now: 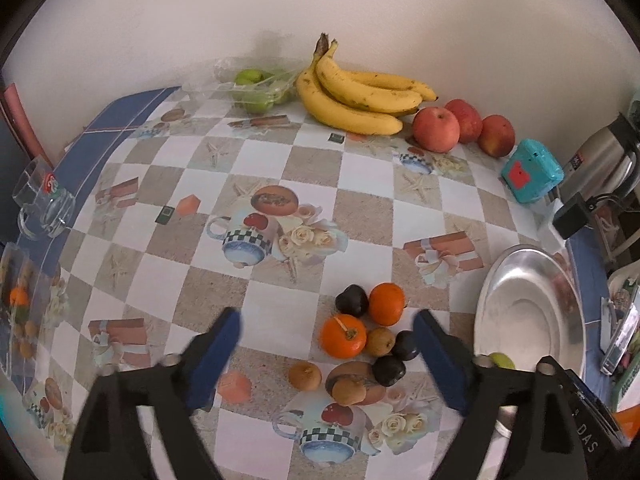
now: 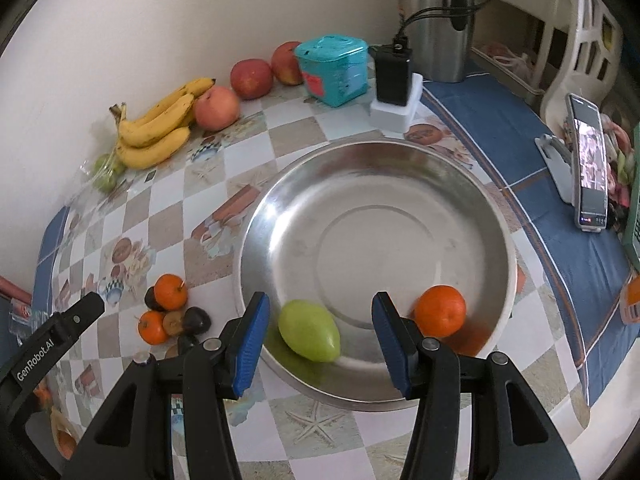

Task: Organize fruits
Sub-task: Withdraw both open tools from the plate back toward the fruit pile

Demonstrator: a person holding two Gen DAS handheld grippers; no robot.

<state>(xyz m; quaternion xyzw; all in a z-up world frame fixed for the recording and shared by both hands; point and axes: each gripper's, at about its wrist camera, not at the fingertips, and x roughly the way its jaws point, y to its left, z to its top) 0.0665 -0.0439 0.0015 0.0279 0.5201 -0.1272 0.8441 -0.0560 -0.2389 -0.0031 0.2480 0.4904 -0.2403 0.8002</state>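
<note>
A steel bowl holds a green pear-shaped fruit and an orange. My right gripper is open and empty above the bowl's near rim, with the green fruit between its fingers. My left gripper is open and empty over a cluster of small fruits: two oranges, dark plums and brown fruits. The bowl lies to the right of that cluster. Bananas, three apples and bagged green fruits lie by the wall.
A teal box, a black charger on a white block and a steel kettle stand behind the bowl. A phone on a stand is at the right. A glass mug sits at the table's left edge.
</note>
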